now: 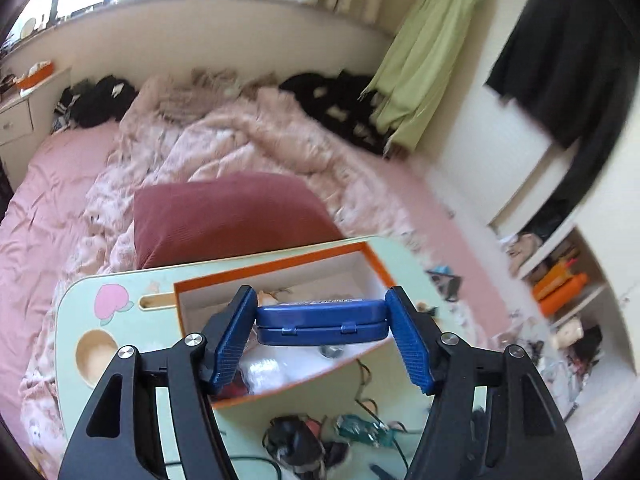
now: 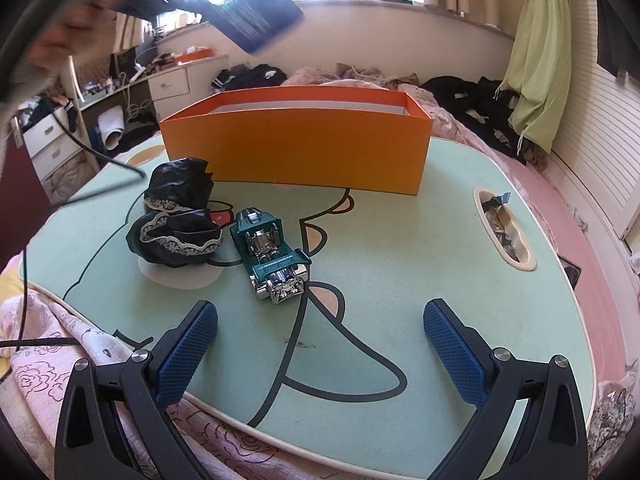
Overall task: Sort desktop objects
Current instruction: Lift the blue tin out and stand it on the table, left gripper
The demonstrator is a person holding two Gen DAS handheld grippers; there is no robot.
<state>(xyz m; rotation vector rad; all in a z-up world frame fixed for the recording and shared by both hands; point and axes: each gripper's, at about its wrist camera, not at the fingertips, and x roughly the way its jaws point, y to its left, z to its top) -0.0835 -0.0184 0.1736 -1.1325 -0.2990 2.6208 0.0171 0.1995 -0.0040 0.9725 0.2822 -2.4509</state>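
the left gripper (image 1: 322, 326) pinches a blue hinged case (image 1: 322, 322) end to end between its pads, held up over the open orange box (image 1: 280, 270). the right gripper (image 2: 320, 354) hangs wide open and empty, tilted down over the green table (image 2: 400, 280), with the toy car (image 2: 272, 254) and black lace-trimmed cloth (image 2: 176, 216) ahead of it.

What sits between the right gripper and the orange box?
In the right wrist view, the green toy car lies on the table between the open right gripper and the orange box.
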